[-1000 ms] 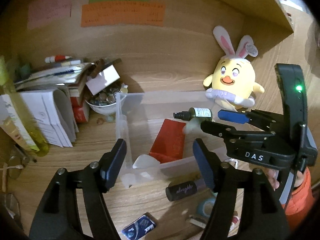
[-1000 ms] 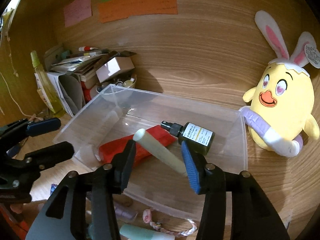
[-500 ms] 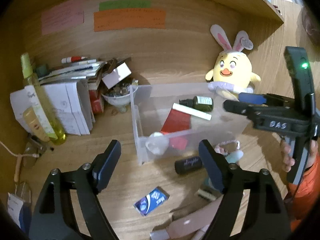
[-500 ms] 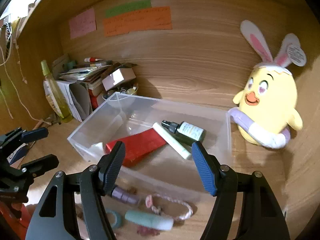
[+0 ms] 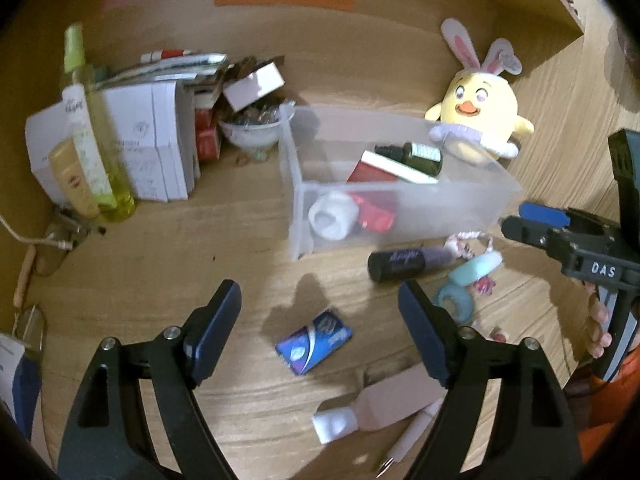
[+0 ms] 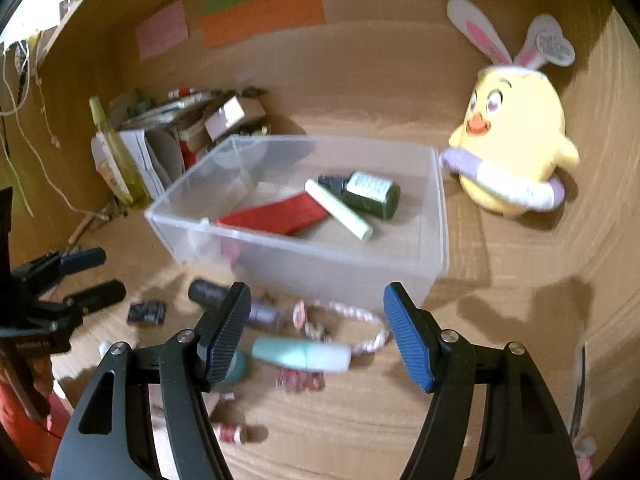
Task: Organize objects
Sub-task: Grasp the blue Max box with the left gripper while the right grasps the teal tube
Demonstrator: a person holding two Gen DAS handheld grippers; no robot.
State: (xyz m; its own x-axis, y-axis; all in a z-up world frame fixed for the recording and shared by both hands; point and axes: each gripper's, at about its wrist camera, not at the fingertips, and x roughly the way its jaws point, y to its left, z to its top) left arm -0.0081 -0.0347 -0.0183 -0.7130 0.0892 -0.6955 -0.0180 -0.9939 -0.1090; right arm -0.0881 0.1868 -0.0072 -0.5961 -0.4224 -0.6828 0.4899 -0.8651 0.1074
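A clear plastic bin on the wooden desk holds a dark green bottle, a pale stick, a red packet and a white round item. In front of it lie a dark tube, a mint tube, a pink-white cord, a blue packet and a pink tube with white cap. My left gripper is open above the blue packet. My right gripper is open above the mint tube and also shows in the left wrist view.
A yellow bunny-eared plush sits right of the bin. A yellow spray bottle, white boxes, papers and a white bowl crowd the back left corner. Coloured notes hang on the wooden back wall.
Both grippers have pulled back from the bin toward the front of the desk. The pale stick left the right gripper and now lies in the bin; the right gripper opened wider.
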